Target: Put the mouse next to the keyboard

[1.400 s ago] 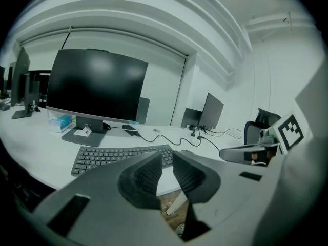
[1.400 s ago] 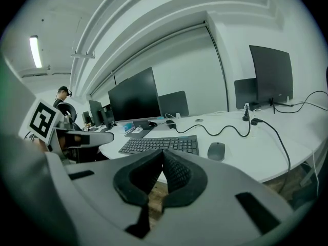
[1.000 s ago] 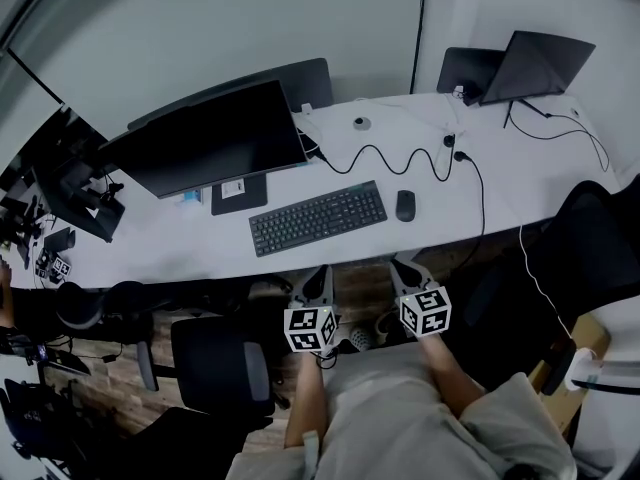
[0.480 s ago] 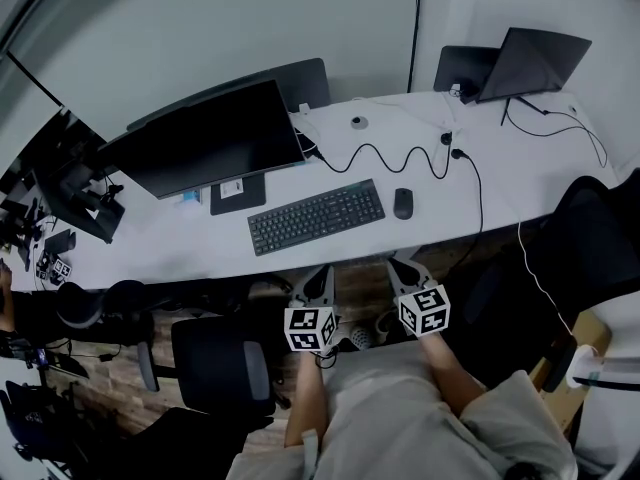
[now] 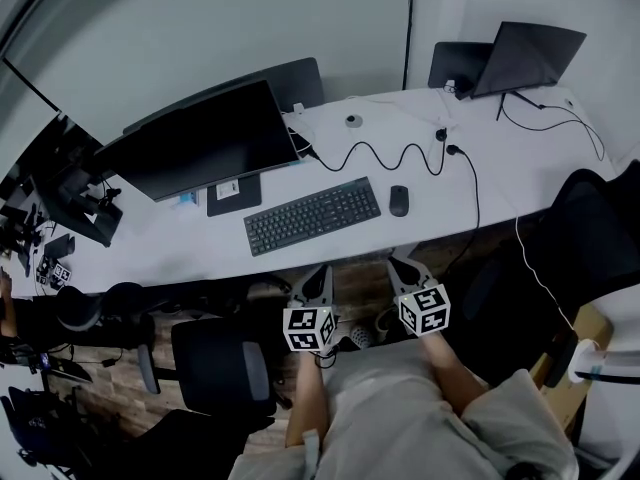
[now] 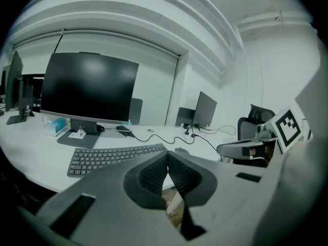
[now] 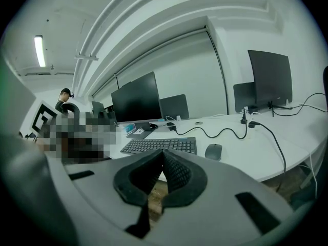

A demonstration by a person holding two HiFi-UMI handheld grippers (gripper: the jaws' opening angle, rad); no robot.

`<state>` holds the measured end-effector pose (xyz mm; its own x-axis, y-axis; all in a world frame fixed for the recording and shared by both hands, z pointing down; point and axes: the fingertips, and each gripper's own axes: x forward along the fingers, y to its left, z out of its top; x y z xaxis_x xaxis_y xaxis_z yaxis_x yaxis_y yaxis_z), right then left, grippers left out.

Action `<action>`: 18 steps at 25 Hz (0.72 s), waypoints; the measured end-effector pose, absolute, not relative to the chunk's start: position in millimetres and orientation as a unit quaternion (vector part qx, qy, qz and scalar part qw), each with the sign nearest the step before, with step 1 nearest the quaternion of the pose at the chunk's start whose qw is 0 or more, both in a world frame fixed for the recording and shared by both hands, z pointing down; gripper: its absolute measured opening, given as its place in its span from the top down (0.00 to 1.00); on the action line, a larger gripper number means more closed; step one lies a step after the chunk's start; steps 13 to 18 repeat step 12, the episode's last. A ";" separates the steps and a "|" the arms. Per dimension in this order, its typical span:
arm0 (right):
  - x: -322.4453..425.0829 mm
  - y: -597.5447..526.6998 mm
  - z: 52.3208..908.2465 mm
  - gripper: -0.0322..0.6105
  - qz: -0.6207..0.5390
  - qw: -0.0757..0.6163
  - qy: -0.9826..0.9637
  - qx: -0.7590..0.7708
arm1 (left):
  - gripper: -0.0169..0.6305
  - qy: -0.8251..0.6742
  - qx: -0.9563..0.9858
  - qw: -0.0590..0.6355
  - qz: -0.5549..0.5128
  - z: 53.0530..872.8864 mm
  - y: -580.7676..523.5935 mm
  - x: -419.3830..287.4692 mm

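The mouse [image 5: 399, 200] lies on the white counter [image 5: 180, 243], just right of the keyboard [image 5: 313, 215], with a narrow strip of bare surface between them (by my reading it already sits about where the task wants it, and any move would be a small nudge leftward). Its long axis runs near to far, roughly square to the keyboard's long side. Both tools are held low in front of the person's lap, short of the counter's near edge. The right hand-held gripper [image 5: 403, 264] is plainly the nearer one: the mouse lies almost straight beyond it, past the edge, and in the right gripper view it shows a little right of the jaw tips. The left hand-held gripper [image 5: 318, 274] points rather at the keyboard's near right part, with the mouse off to its right. Each has its jaws pressed together with nothing between them, so the right one would have to open before it could straddle the mouse across its narrow width. Nothing stands in the direct path. A black cable [image 5: 390, 158] snakes across the counter farther back, apart from the mouse, and the monitor [image 5: 205, 138] stands at the far left behind the keyboard, while a dark chair [image 5: 590, 238] sits off to the right
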<state>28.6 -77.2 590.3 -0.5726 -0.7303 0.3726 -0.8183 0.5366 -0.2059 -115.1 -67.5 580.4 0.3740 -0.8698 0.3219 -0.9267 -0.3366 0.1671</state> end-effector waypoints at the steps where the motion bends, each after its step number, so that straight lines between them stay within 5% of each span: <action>1: 30.1 -77.2 589.9 0.94 0.180 0.121 -0.868 0.447 | 0.94 -0.553 0.813 0.163 0.088 580.9 -67.2 -114.7; 18: 40.2 -75.8 588.2 0.94 0.174 0.120 -0.866 0.453 | 0.94 -0.550 0.815 0.160 0.090 580.6 -69.6 -109.0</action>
